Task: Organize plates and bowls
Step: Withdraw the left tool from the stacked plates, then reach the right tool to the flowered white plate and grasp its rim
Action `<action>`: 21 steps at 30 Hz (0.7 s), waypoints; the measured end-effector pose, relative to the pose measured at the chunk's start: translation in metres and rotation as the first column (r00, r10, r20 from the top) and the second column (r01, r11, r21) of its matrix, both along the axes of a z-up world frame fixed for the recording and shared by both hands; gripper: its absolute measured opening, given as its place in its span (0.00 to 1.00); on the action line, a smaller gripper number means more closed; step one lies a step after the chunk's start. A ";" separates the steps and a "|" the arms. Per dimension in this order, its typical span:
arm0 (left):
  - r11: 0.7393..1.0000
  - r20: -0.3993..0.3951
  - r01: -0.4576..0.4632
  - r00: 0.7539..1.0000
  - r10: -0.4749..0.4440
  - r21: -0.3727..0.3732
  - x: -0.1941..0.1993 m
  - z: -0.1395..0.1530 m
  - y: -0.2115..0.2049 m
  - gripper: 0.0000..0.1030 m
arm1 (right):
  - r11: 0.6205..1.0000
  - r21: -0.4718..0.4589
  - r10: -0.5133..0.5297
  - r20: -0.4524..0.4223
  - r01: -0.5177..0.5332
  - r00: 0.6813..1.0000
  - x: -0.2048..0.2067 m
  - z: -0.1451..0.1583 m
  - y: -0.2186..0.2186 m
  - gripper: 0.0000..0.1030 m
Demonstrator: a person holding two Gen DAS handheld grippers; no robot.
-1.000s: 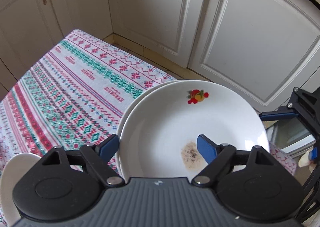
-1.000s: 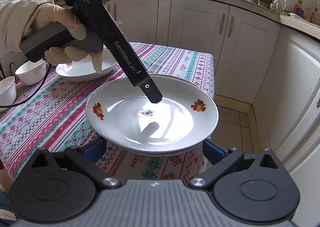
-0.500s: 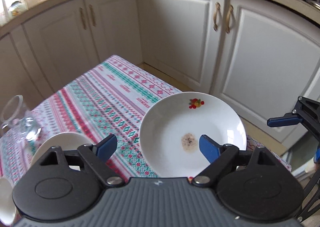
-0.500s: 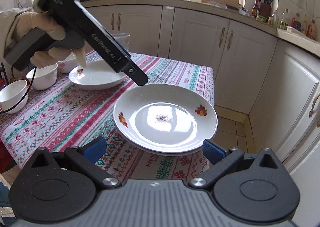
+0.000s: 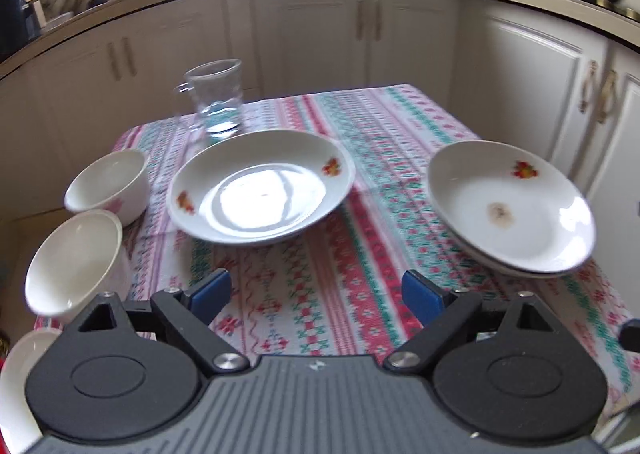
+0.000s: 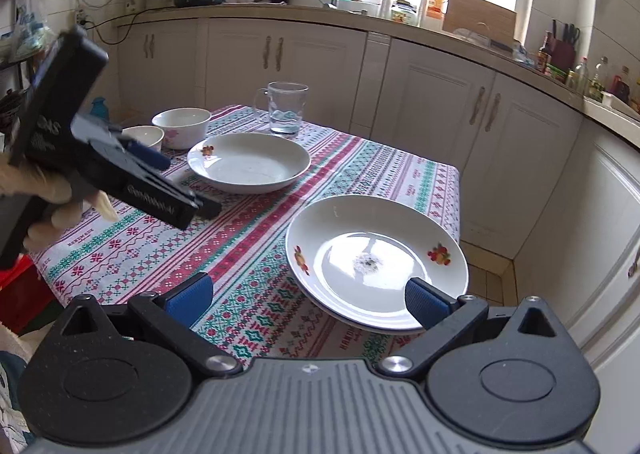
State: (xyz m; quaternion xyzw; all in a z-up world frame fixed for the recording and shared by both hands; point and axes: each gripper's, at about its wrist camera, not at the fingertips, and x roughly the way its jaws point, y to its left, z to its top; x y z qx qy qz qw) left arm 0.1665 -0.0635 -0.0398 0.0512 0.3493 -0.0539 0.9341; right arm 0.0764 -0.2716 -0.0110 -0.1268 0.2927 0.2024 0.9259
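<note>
Two stacked white plates, the top one with a dark stain, sit at the table's right edge; they also show as the stacked plates. A single flowered plate lies mid-table, also seen as the single plate. Three white bowls crowd the left edge. My left gripper hangs over bare cloth in front of the single plate, its jaws opening with nothing between them; a gloved hand holds it. My right gripper is open just before the stack.
A glass mug with a little water stands behind the single plate. The patterned tablecloth covers a small table. White cabinets close in on the far and right sides. A red object sits below the table's left edge.
My left gripper has swung left, away from the stained plate, and now faces the single plate with wider jaws. My right gripper has drawn back and risen a little.
</note>
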 end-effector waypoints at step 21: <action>0.991 -0.009 -0.123 0.992 0.122 -0.053 0.045 -0.050 0.023 0.96 | 0.990 -0.024 0.135 -0.099 -0.138 0.986 0.064 0.012 0.017 1.00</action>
